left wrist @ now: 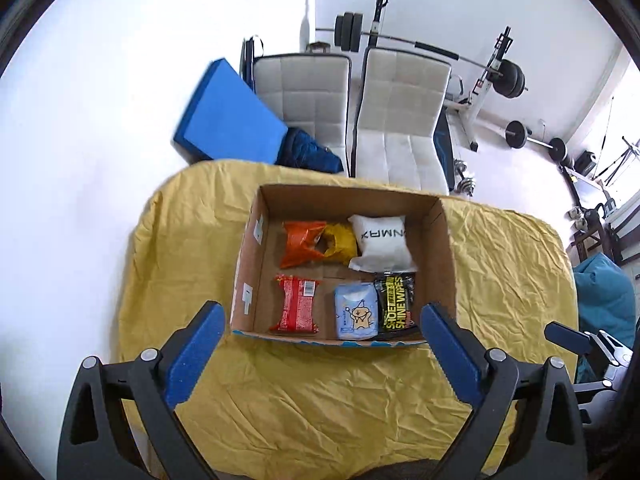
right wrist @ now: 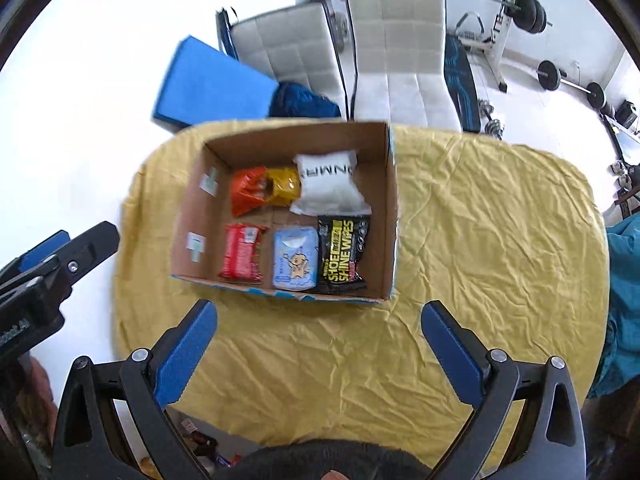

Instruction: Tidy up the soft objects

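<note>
An open cardboard box [left wrist: 444, 256] [right wrist: 384, 176] sits on the yellow-covered table [left wrist: 360, 392] [right wrist: 480, 240]. Inside lie several soft packs: an orange bag [left wrist: 300, 242] [right wrist: 248, 190], a yellow bag [left wrist: 340, 242] [right wrist: 284, 186], a white pouch [left wrist: 382, 244] [right wrist: 330, 186], a red pack [left wrist: 296, 304] [right wrist: 242, 252], a light blue tissue pack [left wrist: 356, 312] [right wrist: 295, 260] and a black shoe-wipes pack [left wrist: 396, 300] [right wrist: 344, 254]. My left gripper [left wrist: 322, 318] is open and empty, high above the box's near edge. My right gripper [right wrist: 318, 316] is open and empty, above the cloth in front of the box.
Two white chairs [left wrist: 352, 108] [right wrist: 360, 52] stand behind the table. A blue pad [left wrist: 228, 116] [right wrist: 212, 84] leans at the back left. Weight gear [left wrist: 500, 72] fills the back right. The left gripper [right wrist: 52, 264] shows at the left in the right wrist view.
</note>
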Motion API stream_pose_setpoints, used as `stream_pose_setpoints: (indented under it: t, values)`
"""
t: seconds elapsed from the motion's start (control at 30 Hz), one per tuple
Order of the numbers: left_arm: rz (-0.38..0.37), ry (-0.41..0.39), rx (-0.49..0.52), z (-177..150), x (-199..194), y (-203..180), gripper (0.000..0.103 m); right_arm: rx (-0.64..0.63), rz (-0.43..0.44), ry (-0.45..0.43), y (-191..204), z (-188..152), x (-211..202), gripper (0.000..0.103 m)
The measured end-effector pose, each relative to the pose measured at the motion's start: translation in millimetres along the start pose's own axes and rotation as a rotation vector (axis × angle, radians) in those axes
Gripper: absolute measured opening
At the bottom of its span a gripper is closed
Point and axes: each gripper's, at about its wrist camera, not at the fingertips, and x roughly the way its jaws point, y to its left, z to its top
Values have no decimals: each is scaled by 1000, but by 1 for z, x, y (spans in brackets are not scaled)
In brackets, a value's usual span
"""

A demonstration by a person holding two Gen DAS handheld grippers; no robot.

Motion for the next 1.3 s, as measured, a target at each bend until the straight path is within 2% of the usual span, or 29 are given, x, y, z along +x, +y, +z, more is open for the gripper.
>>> stream_pose_setpoints:
  t: [0.23,0.5,0.93,1.3]
  values:
    - [-5,-57,-1,-7,-65,-10,100,-23,6,-113,1,-15,-84,103]
    - [7,-96,-31,-26,-110,-13,100,-27,4,-176,1,-35,-139,103]
    - [13,-97,-23,-39,-132,-21,100,2,-58,-218,-15,-51,-171,103]
    - [15,-88,-12,-43,-129,-26,100,-14,-61,-243,-14,-54,-181,103]
